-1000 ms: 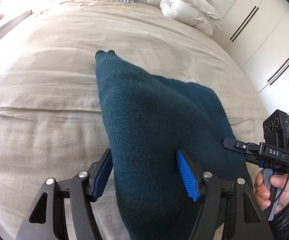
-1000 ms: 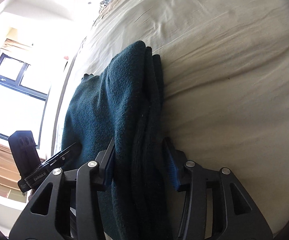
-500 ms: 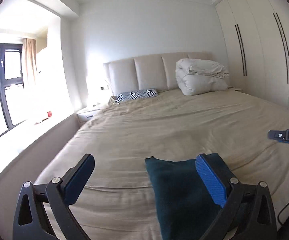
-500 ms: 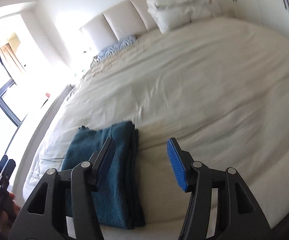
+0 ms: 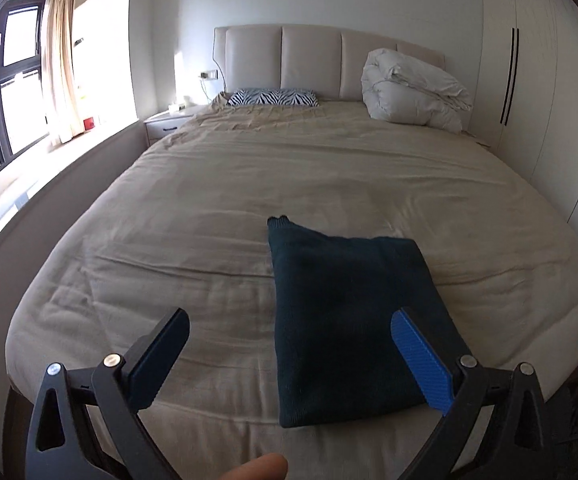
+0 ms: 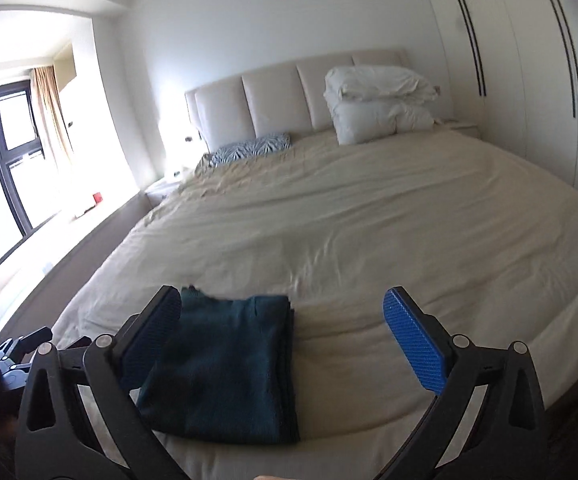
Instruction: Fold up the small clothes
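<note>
A dark teal knitted garment lies folded in a flat rectangle near the foot of the beige bed. It also shows in the right wrist view, with stacked layers along its right edge. My left gripper is open and empty, held back above the bed's foot edge, its right pad in front of the garment's right side. My right gripper is open and empty, raised above the garment, its left pad in front of the garment's left side.
A white folded duvet and a zebra-print pillow lie at the padded headboard. A wardrobe lines the right wall. A window ledge and nightstand run along the left.
Both grippers have let go of the garment, opened wide and pulled back and up from it. The garment now lies folded on the bed.
</note>
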